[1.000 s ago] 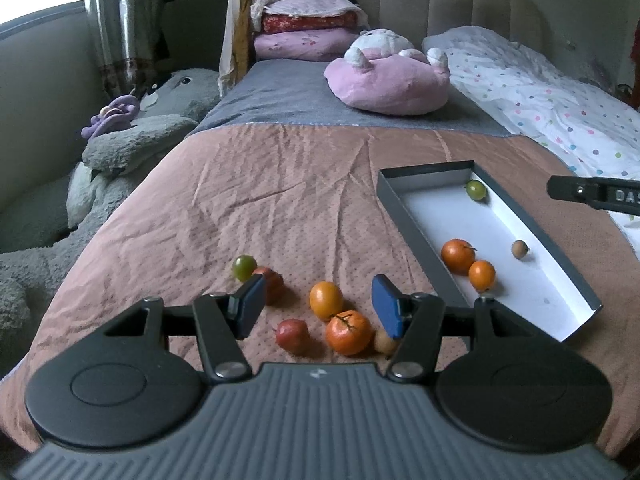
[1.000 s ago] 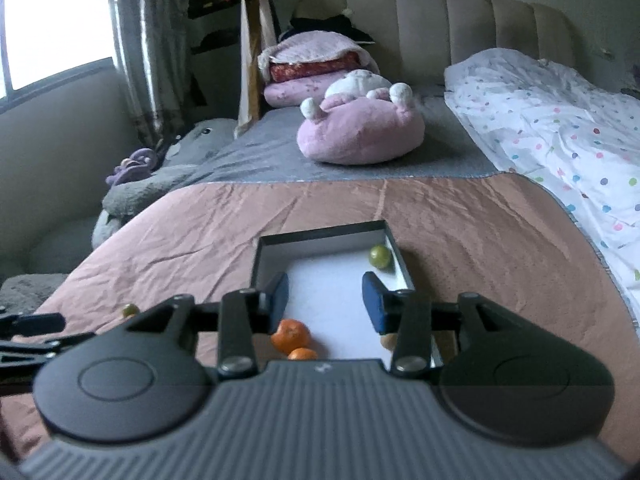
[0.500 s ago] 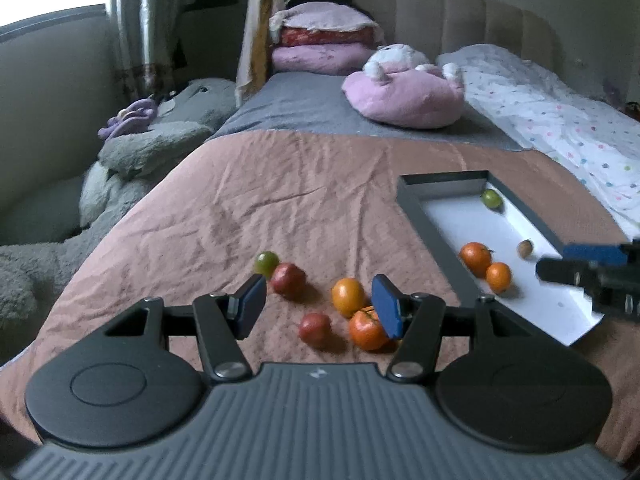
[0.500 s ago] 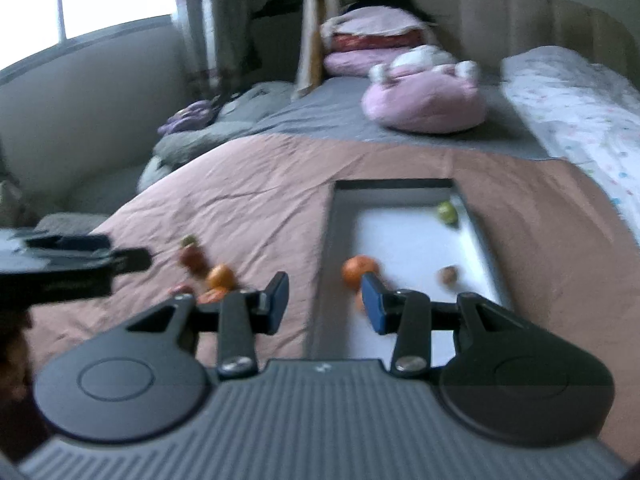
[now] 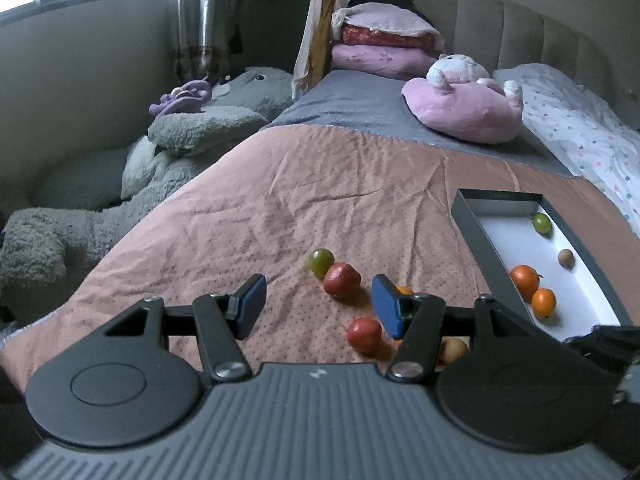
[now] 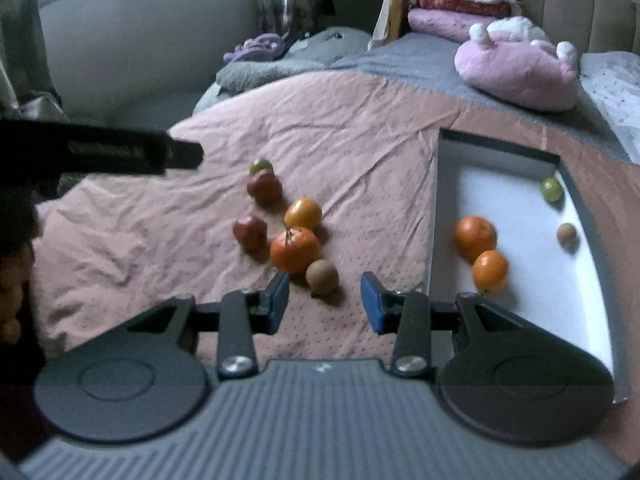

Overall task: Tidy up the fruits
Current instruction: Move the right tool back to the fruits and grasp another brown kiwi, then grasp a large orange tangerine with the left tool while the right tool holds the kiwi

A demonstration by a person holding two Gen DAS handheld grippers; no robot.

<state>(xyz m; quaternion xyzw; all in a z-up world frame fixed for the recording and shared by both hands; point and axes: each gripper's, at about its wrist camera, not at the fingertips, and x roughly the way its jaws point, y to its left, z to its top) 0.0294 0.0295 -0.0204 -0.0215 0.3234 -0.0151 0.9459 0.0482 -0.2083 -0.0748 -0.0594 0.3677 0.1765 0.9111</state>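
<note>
Several loose fruits lie on the pink bedspread: a green grape (image 6: 260, 166), two red fruits (image 6: 264, 186) (image 6: 251, 232), a small orange (image 6: 303, 213), a stemmed tangerine (image 6: 295, 249) and a brown fruit (image 6: 322, 276). My right gripper (image 6: 325, 304) hovers just short of the brown fruit; its jaws are closing with nothing between them. My left gripper (image 5: 319, 308) is open and empty, with the red fruits (image 5: 341, 280) just beyond it. The white tray (image 6: 434, 208) to the right holds two oranges (image 6: 475, 237), a brown fruit (image 6: 566, 234) and a green one (image 6: 551, 189).
A pink plush (image 5: 464, 108) and stacked pillows (image 5: 384, 48) lie at the head of the bed. Grey plush toys (image 5: 192, 132) sit off the bed's left edge. A dotted white duvet (image 5: 580, 136) covers the right side. Open bedspread stretches beyond the fruits.
My right gripper swung left and down, from over the tray to the loose fruits. My left gripper shifted a little left, so the fruits now sit toward its right finger.
</note>
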